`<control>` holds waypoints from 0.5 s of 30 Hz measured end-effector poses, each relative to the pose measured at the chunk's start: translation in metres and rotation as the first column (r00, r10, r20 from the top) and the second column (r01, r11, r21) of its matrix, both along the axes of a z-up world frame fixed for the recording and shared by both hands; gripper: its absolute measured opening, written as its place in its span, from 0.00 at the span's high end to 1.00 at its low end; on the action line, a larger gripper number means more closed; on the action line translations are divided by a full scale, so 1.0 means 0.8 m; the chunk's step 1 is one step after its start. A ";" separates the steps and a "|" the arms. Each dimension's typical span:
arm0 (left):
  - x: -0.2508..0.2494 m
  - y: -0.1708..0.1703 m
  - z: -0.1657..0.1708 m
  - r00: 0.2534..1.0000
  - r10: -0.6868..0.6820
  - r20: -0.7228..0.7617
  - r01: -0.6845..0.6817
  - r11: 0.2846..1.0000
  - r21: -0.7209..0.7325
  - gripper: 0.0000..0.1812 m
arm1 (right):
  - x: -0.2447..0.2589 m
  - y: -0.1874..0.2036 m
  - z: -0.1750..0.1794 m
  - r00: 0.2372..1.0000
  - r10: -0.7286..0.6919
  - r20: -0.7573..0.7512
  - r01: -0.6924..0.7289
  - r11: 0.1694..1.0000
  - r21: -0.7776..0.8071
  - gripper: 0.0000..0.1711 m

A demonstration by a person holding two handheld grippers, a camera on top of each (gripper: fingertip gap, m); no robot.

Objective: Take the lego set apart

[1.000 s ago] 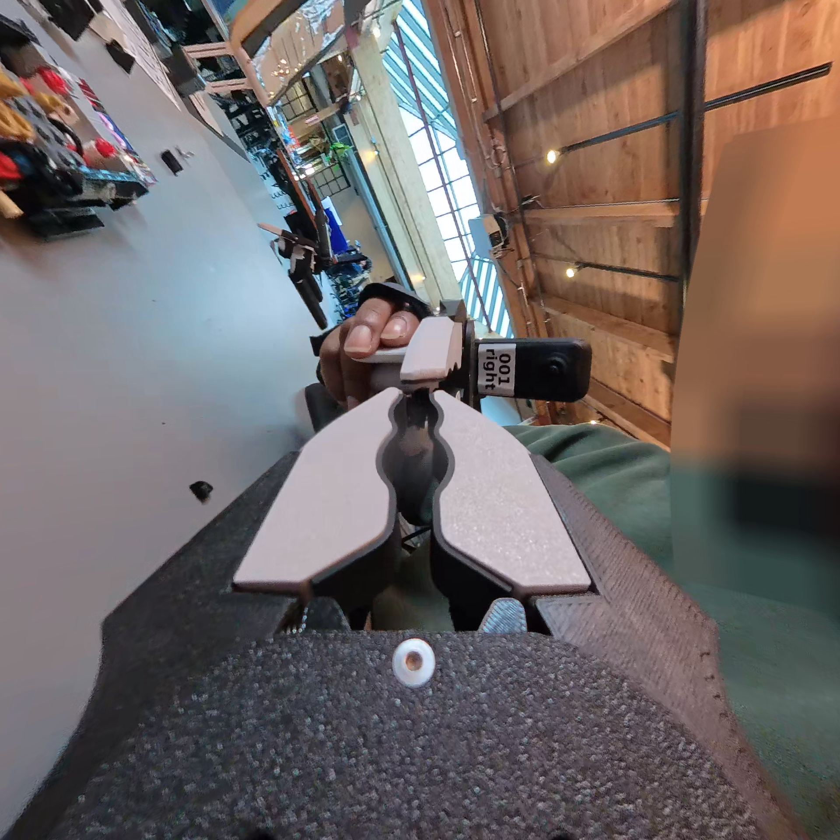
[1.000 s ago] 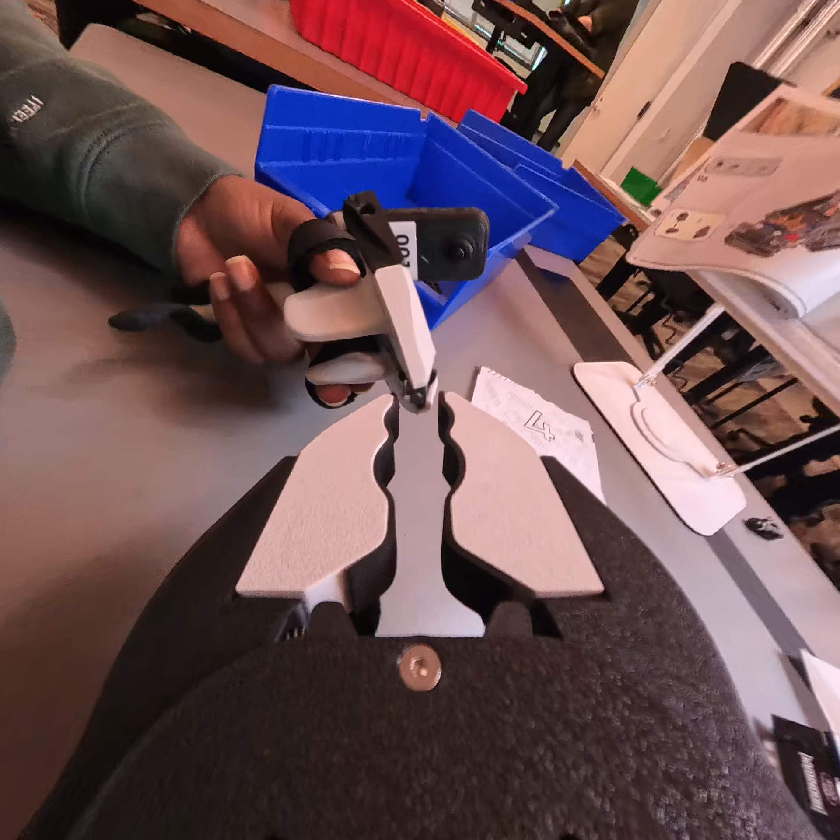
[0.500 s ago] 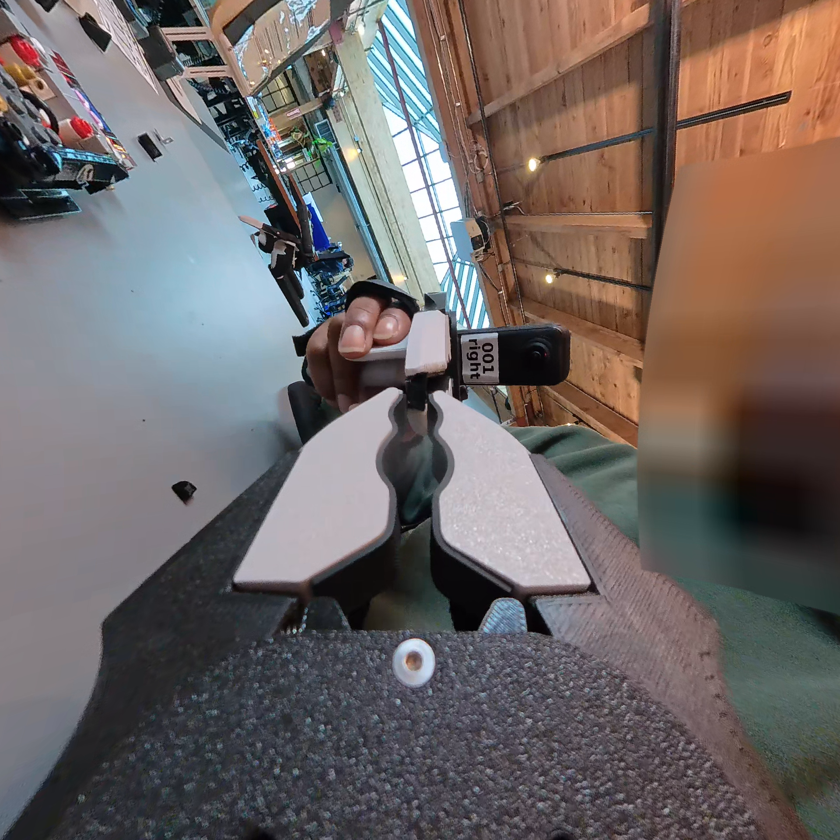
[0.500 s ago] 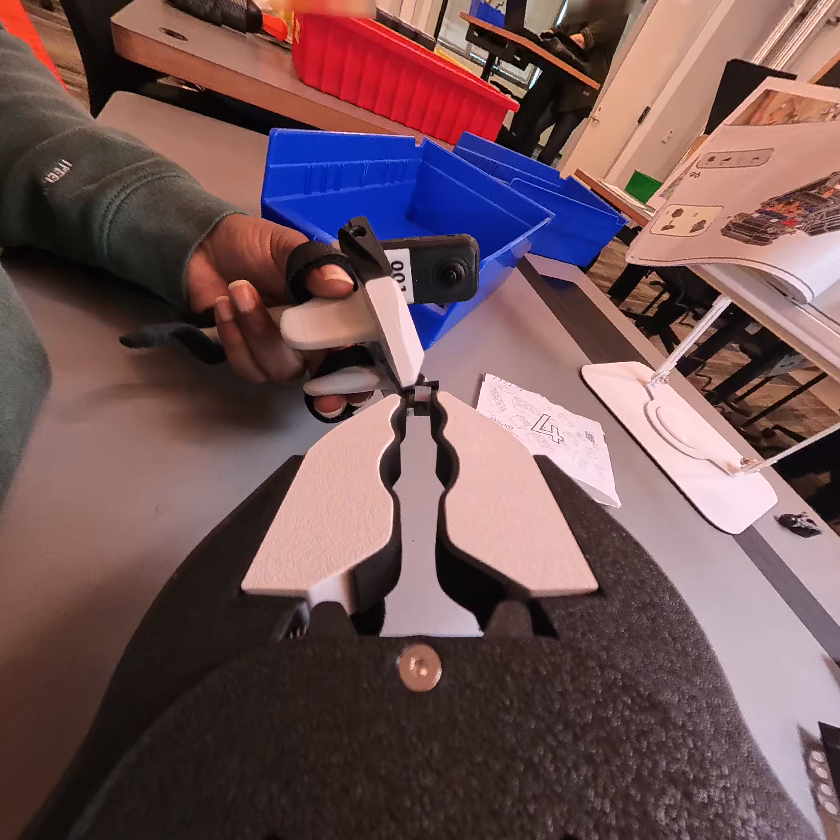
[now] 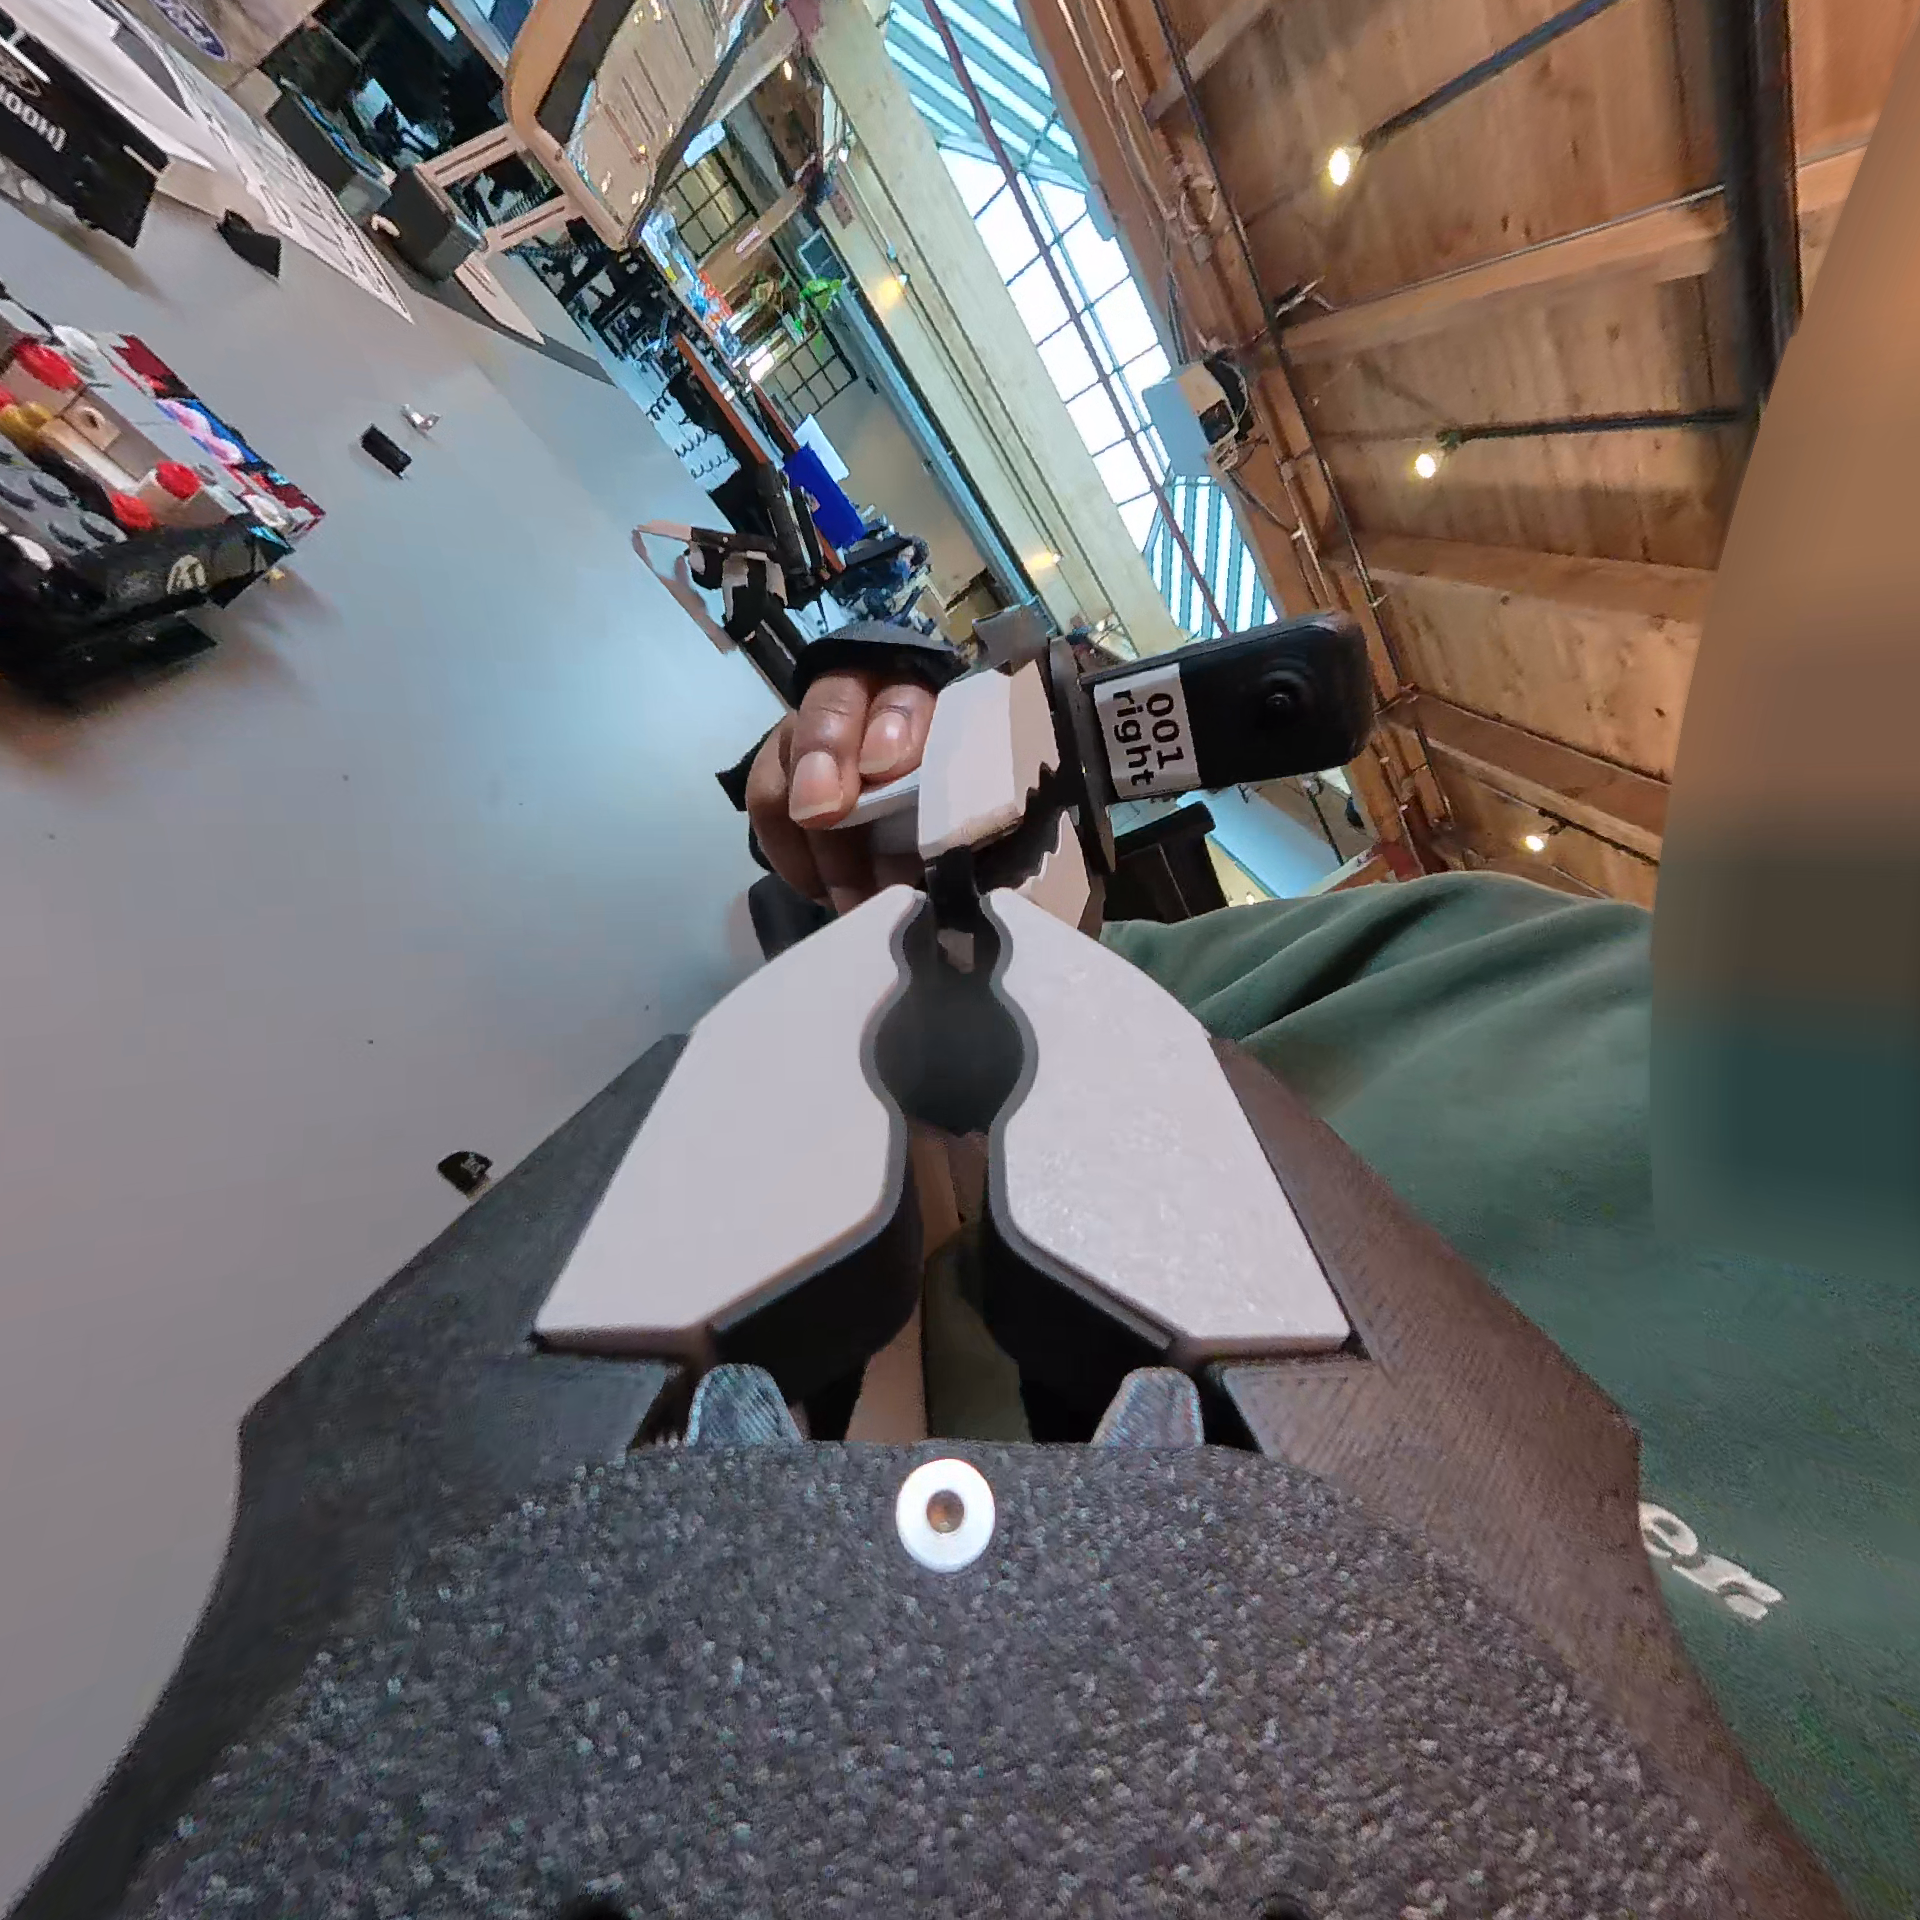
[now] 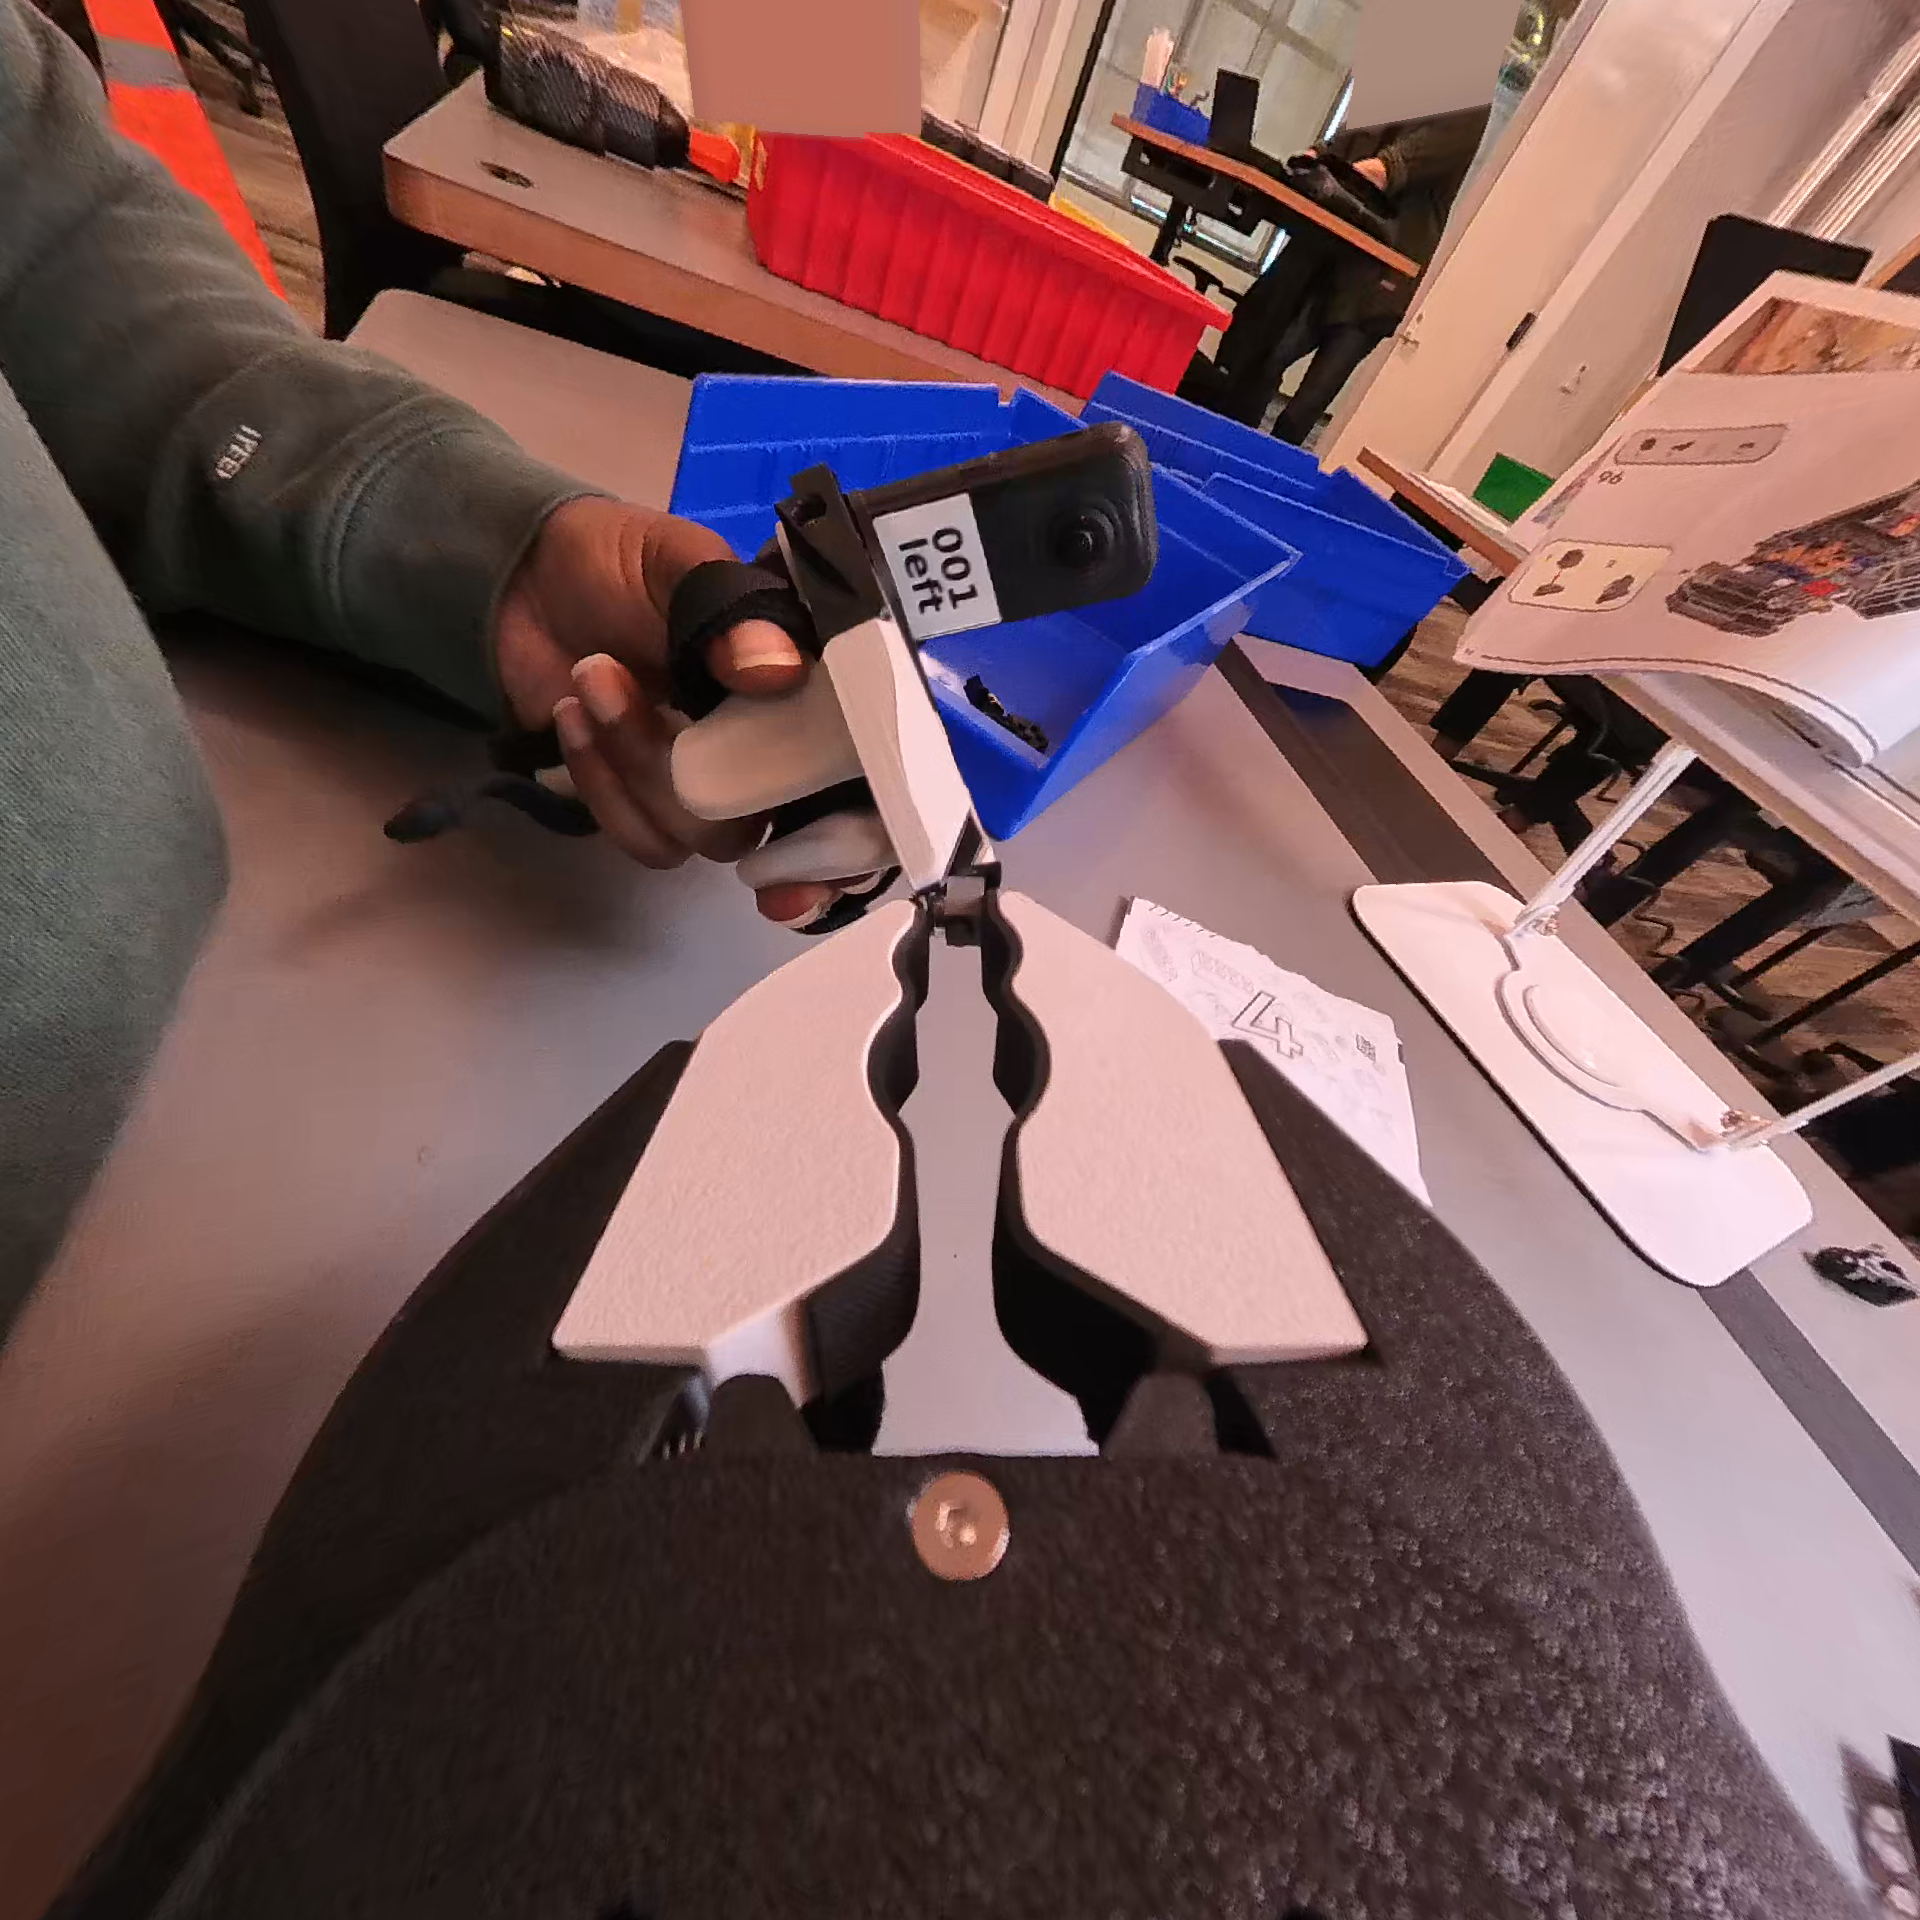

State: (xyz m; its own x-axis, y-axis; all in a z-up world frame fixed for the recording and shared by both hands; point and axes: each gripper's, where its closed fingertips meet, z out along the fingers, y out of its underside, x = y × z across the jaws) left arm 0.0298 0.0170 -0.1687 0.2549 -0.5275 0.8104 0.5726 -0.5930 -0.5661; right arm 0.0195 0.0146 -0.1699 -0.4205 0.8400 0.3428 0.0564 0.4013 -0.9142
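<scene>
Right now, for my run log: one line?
left gripper: shut on small lego piece | right gripper: shut on same piece | held above table

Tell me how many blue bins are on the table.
2, both in the right wrist view: the near blue bin, open with a dark piece inside, and a second blue bin right behind it. More may be hidden behind them.
</scene>
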 end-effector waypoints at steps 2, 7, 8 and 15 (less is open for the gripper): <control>-0.001 0.001 0.003 0.999 0.012 0.030 -0.012 1.000 0.000 0.96 | 0.000 0.001 0.003 1.000 -0.010 -0.017 0.010 1.000 0.009 0.94; -0.002 0.003 0.015 0.992 0.046 0.114 -0.047 0.999 0.002 0.96 | -0.001 0.004 0.014 0.995 -0.053 -0.081 0.060 0.995 0.082 0.94; -0.002 0.004 0.017 0.991 0.054 0.119 -0.055 0.998 0.008 0.96 | -0.001 0.004 0.017 0.994 -0.061 -0.095 0.070 0.993 0.091 0.94; -0.006 0.007 0.028 0.976 0.105 0.191 -0.111 0.994 0.021 0.96 | -0.002 0.008 0.027 0.985 -0.098 -0.143 0.117 0.984 0.131 0.94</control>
